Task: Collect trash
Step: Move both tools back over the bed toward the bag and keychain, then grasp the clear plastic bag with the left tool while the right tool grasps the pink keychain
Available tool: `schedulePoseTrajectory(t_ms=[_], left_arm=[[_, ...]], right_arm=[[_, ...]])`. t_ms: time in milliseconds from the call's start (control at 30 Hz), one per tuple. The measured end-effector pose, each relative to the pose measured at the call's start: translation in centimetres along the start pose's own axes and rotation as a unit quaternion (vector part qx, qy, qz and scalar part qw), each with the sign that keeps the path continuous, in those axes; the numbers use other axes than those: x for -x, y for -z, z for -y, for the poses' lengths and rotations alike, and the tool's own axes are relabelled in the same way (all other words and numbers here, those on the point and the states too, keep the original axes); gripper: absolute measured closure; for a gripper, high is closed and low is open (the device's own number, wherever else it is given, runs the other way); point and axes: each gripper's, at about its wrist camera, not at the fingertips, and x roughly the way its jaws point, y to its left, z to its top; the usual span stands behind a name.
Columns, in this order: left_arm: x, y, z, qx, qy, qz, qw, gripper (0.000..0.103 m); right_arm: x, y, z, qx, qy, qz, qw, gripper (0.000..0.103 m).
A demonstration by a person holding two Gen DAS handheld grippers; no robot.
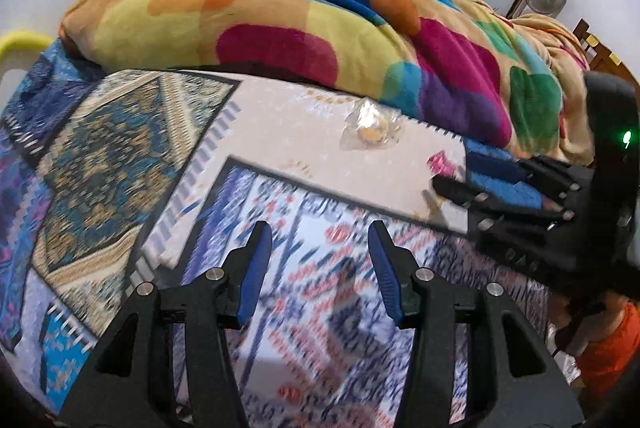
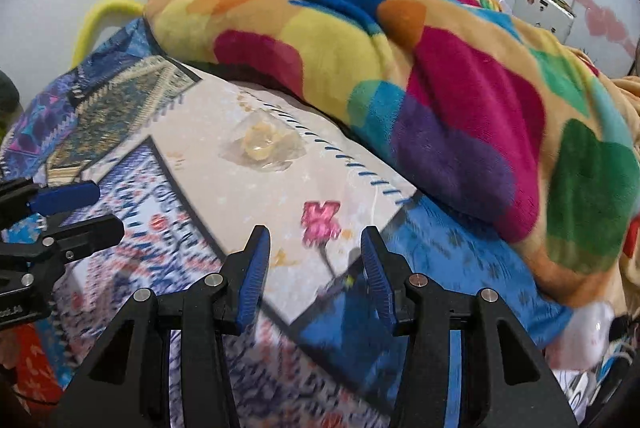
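Black two-finger tongs with blue ribbed pads are filling the near edge of both wrist views. Left gripper (image 1: 320,268) is being held with a wide gap between its pads, nothing between them; blurred blue-and-pink patterned bedsheet (image 1: 304,312) is being seen through the gap. Right gripper (image 2: 316,272) is likewise being held wide apart, nothing gripped; the corner of the cream patterned panel of the sheet (image 2: 240,183) is being framed between its pads.

Trash: a crumpled clear plastic wrapper with a pale yellow lump inside (image 2: 264,147) is lying flat on the cream panel, at 12 o'clock from the right gripper and well apart from it. In the left view the same wrapper (image 1: 370,129) is sitting at 1 o'clock from the left gripper, also well apart. A small crumpled pink wrapper (image 2: 320,220) is lying on the cream panel just beyond the right gripper's pads, near 12 o'clock, not touched. In the left view it (image 1: 442,163) is showing at 2 o'clock, just beside the right gripper's fingertips.

A bunched fleece blanket with multicolour patches (image 2: 400,67) is being seen at 12 to 3 o'clock, its edge near the clear wrapper. Surfaces close to the cameras are motion-blurred.
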Motion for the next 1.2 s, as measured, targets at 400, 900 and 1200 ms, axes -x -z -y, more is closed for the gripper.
schedulePoseTrajectory(t_ms=[400,900,1200], left_arm=[[-4.1,-4.2,1.7,-0.008,0.028,0.012,0.9995,0.054],[-7.1,-5.5,5.5,-0.07,-0.038,0.021,0.9966,0.076],[-4.0,-2.6,4.7,-0.05,-0.029,0.001,0.9983,0.079]], right_arm=[[0.3,0.9,1.3,0.01,0.014,0.015,1.0,0.084],[2.2,1.1,4.6,-0.041,0.02,0.033,0.998,0.084],[5.1,0.7,3.4,-0.036,0.021,0.045,0.998,0.084]])
